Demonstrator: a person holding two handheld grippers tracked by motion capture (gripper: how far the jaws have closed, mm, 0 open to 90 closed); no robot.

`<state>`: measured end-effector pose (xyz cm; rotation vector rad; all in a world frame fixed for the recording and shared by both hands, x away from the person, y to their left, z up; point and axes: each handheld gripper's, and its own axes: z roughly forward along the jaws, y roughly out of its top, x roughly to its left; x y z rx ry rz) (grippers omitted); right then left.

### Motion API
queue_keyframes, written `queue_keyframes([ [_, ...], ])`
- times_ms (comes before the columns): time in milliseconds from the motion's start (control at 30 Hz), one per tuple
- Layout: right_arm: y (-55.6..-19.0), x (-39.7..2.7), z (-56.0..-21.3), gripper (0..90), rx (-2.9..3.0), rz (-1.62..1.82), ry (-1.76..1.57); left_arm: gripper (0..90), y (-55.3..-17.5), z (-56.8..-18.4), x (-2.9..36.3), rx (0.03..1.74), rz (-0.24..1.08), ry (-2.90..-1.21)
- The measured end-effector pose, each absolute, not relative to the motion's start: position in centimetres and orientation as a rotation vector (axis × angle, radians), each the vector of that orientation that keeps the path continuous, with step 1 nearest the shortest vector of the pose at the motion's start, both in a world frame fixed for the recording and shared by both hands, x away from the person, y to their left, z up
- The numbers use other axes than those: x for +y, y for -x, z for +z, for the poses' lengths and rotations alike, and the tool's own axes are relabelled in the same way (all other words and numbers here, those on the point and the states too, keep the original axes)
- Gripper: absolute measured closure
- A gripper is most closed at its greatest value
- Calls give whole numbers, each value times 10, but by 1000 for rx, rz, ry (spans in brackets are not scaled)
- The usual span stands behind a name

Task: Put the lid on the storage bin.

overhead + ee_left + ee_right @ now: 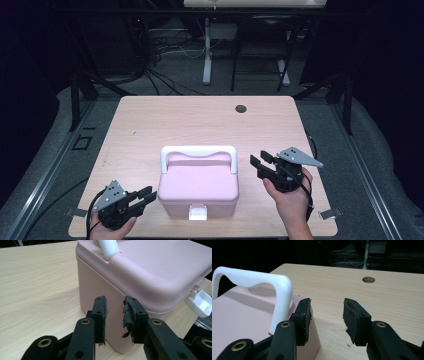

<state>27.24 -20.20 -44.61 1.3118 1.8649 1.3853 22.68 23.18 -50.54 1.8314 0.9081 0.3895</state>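
Now | left hand-held gripper (146, 195) agape, empty, beside pink box (199, 186) | right hand-held gripper (260, 160) agape, empty

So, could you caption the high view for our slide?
Pink box with white handle between two open grippers.

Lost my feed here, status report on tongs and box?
Left tongs open at pink box, lid shut. Right tongs open beside white handle. White latch sticks out. Nothing in the way.
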Motion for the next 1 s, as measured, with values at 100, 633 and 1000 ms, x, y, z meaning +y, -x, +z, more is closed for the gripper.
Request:
queue_keyframes([
  [100, -272, -202, -446, 564, 1865, 1385, -1308, 657, -232, -504, 234, 929, 389, -1813],
  [633, -273, -204, -449, 552, 1863, 1375, -1306, 613, -257, -498, 238, 989, 391, -1779],
  [1000, -274, -206, -451, 543, 1861, 1365, -1310, 632, -272, -496, 235, 1007, 401, -1772],
])
